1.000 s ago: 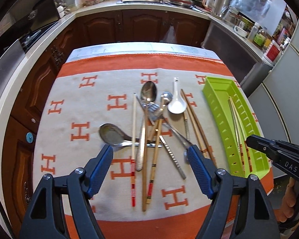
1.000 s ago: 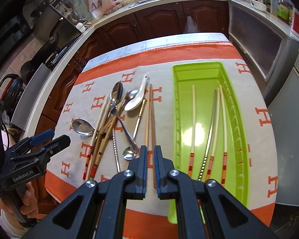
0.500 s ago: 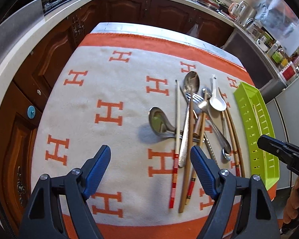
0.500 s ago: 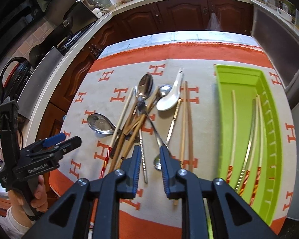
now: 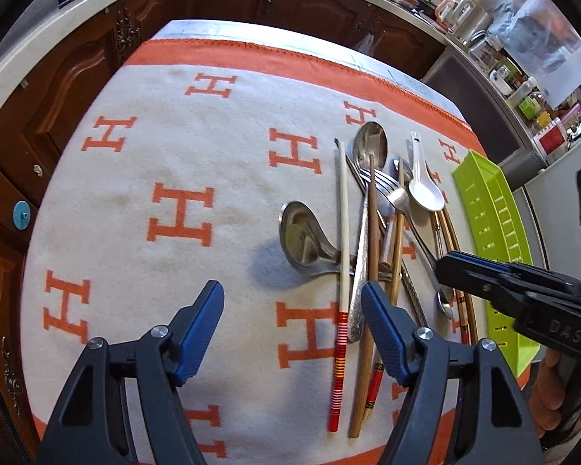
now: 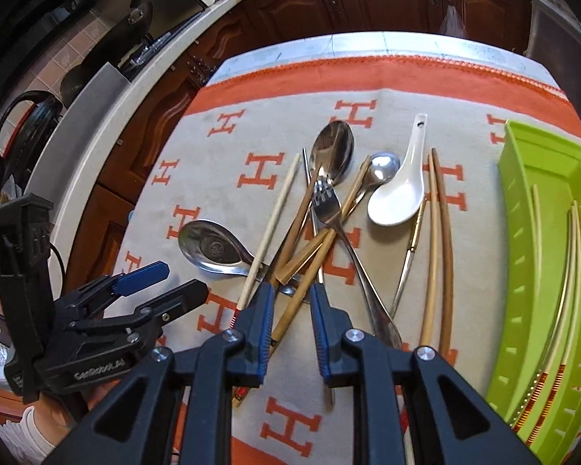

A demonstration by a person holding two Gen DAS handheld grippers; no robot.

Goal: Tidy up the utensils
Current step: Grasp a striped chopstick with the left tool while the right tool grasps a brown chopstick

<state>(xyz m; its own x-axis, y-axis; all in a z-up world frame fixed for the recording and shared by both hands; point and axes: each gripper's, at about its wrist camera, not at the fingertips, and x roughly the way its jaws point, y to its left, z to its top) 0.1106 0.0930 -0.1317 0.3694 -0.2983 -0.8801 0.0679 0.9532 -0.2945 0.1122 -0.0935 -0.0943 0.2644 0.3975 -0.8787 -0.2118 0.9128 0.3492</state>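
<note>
You are between picks: both grippers hang over the tangled pile of chopsticks, spoons and a fork (image 6: pixel 325 201) on the orange-and-cream H-patterned cloth (image 5: pixel 182 178), and neither holds anything. Your right gripper (image 6: pixel 288 302) has its jaws parted a little, just opened, with a brown bamboo chopstick (image 6: pixel 310 275) lying in the gap below them but not pinched. Your left gripper (image 5: pixel 292 302) stands wide, having just narrowed slightly; the cream chopstick with red-striped handle (image 5: pixel 342 240) lies just inside its right jaw. The lime-green slotted plastic tray (image 6: pixel 554 271), well to the right of the right jaws, already holds a few chopsticks. Next you need to lower over one stick and close on it alone. The right fingers hide the handle ends beneath them, so which chopstick they line up with is probably, not certainly, the brown one.
</note>
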